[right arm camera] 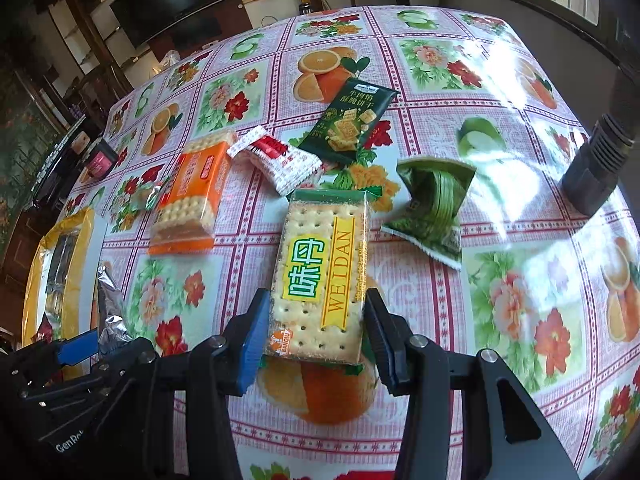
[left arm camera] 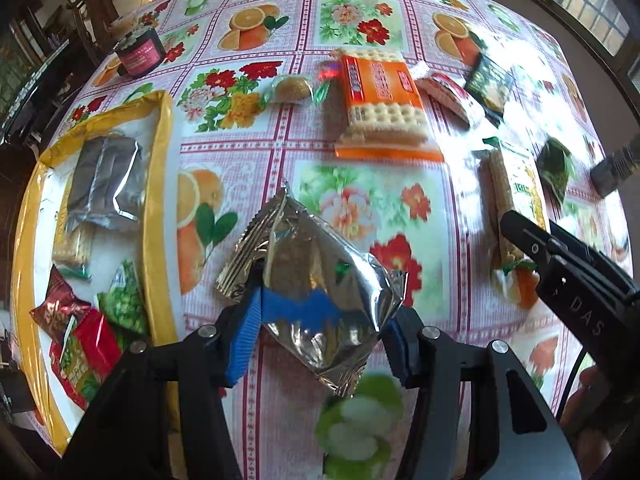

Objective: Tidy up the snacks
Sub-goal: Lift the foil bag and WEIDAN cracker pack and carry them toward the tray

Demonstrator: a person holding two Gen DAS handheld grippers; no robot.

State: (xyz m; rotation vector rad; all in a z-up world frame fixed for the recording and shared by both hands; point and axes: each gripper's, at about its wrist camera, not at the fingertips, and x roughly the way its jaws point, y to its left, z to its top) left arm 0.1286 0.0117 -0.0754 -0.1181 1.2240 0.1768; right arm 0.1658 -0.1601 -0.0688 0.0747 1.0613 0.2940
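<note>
Left hand-held gripper [left arm camera: 318, 330], lower centre of its view, is clamped on a silver foil packet [left arm camera: 312, 300] above the surface [left arm camera: 240, 152]; yellow-rimmed tray [left arm camera: 160, 184] of snacks at left. Right hand-held gripper [right arm camera: 314, 338], fingers apart, straddles the near end of the Weidan cracker pack [right arm camera: 320, 276]; orange cracker pack [right arm camera: 192, 196] upper left.

Crinkled shiny foil packet [left arm camera: 316, 292], glossy tablecloth [left arm camera: 248, 152]

The foil packet [left arm camera: 316, 280] is sitting between the left gripper's [left arm camera: 320, 332] fingers, right of the tray [left arm camera: 160, 184] holding several packets; the cracker pack [right arm camera: 320, 280] is lying between the right gripper's [right arm camera: 312, 344] fingers, before the scattered snacks
</note>
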